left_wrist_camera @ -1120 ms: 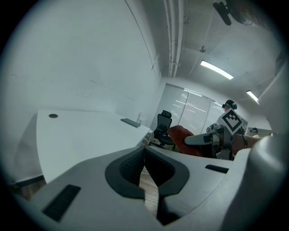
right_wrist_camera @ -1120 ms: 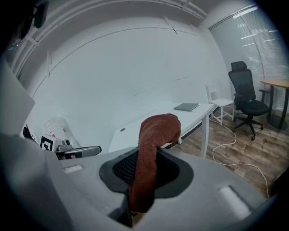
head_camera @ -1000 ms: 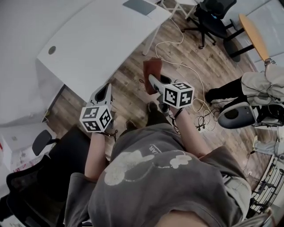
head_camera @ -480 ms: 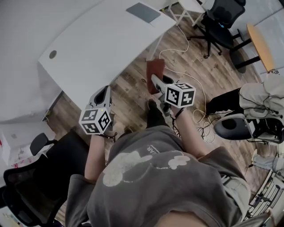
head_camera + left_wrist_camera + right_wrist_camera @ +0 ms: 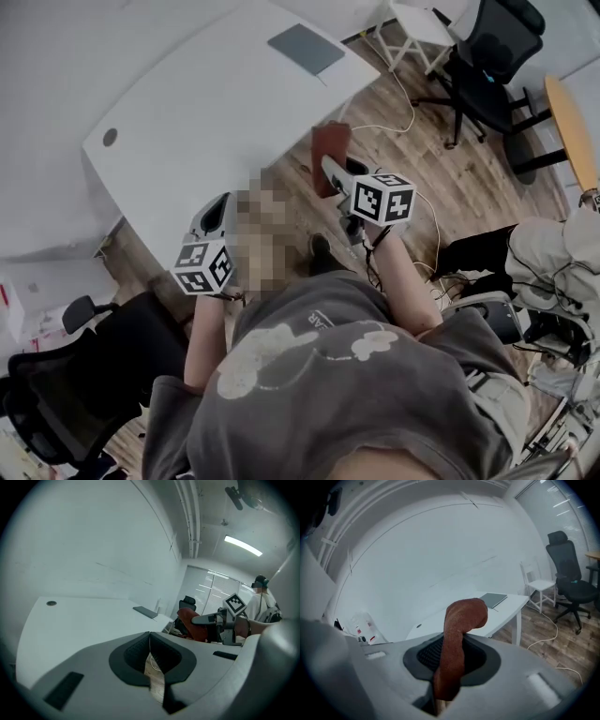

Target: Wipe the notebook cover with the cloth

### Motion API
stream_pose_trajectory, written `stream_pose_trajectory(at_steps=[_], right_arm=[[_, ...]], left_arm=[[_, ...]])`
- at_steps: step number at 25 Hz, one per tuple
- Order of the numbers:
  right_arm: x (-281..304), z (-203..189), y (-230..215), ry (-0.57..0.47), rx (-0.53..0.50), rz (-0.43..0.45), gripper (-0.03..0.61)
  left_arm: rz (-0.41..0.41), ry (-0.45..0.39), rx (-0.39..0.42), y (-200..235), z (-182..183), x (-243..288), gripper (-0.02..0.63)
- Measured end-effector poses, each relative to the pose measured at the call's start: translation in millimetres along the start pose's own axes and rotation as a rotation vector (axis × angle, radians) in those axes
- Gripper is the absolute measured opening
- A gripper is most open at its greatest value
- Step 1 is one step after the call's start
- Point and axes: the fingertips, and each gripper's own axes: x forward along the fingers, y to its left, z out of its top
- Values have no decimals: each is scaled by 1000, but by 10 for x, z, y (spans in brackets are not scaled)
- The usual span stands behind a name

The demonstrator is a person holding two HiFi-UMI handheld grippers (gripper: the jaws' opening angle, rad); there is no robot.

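A grey notebook (image 5: 307, 48) lies flat near the far right corner of the white table (image 5: 206, 103); the right gripper view shows the notebook (image 5: 493, 600) ahead on the tabletop. My right gripper (image 5: 330, 169) is shut on a rust-brown cloth (image 5: 330, 153), which droops over the jaws, and that cloth (image 5: 457, 641) fills the middle of its own view. It hangs over the wooden floor, short of the table edge. My left gripper (image 5: 217, 211) is shut with nothing between its jaws, just off the table's near edge.
Black office chairs (image 5: 495, 47) and a white chair (image 5: 422, 23) stand beyond the table's right end. A white cable (image 5: 405, 98) trails across the wooden floor. Another black chair (image 5: 84, 366) sits at my left. A seated person (image 5: 544, 253) is at the right.
Both grippers have drifted forward toward the table, the right one still carrying the cloth. The table and notebook sit lower and nearer in the head view.
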Motion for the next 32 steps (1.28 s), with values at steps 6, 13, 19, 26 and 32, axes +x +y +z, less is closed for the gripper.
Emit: stream_pose_trajectory(at_steps=[6, 13, 19, 26, 32], right_arm=[[13, 236, -468, 16, 13, 18, 81], [-88, 544, -974, -12, 37, 25, 81], [-202, 698, -1415, -16, 54, 29, 81], [-139, 771, -1696, -1, 77, 30, 81], [3, 764, -1815, 36, 83, 17, 81]], left_arm=[[15, 4, -1, -272, 152, 444, -6], [-4, 18, 33, -673, 296, 978, -6], [-11, 17, 61, -1004, 439, 1361, -6], [1, 19, 22, -1156, 429, 1546, -6], [13, 38, 6, -1000, 458, 1684, -6]])
